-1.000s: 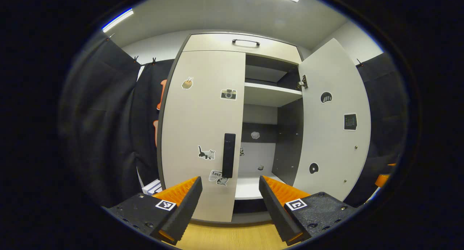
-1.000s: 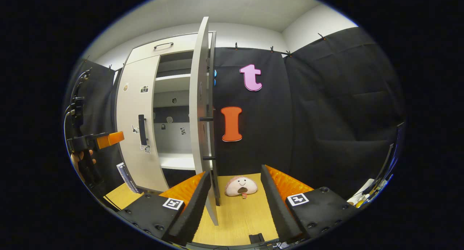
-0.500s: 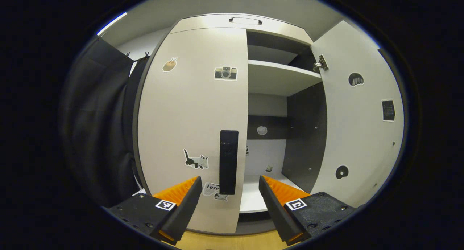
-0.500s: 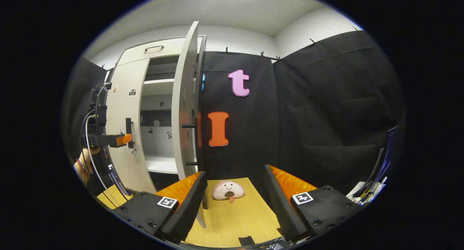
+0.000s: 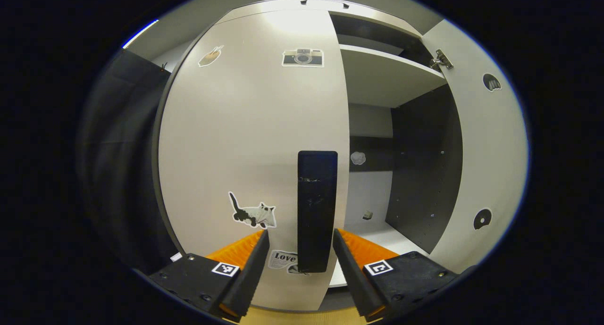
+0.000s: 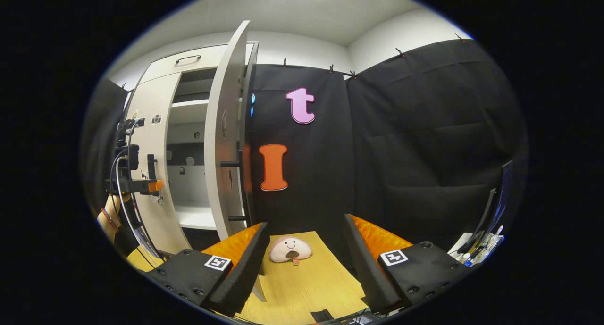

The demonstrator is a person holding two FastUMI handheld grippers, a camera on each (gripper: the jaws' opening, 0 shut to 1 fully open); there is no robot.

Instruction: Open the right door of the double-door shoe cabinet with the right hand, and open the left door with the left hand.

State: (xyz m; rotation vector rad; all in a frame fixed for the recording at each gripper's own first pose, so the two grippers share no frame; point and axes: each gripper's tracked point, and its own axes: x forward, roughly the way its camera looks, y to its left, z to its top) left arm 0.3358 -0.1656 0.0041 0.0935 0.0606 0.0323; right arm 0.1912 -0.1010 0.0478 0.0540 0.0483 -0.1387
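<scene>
In the left gripper view the closed left door of the pale shoe cabinet is very close. Its black bar handle stands upright between the fingers of my left gripper, which is open around its lower end without touching it. The right door stands swung open, showing shelves inside. In the right gripper view my right gripper is open and holds nothing, back from the open right door, seen nearly edge-on. At the far left the left gripper reaches the left door's handle.
A pink plush toy lies on the wooden floor in front of the black cloth wall. A drawer with a handle tops the cabinet. A person's hand holds the left gripper. Small items sit at the right edge.
My left gripper has moved forward until the left door's handle sits between its fingers. My right gripper has drawn back and turned right, away from the open right door.
</scene>
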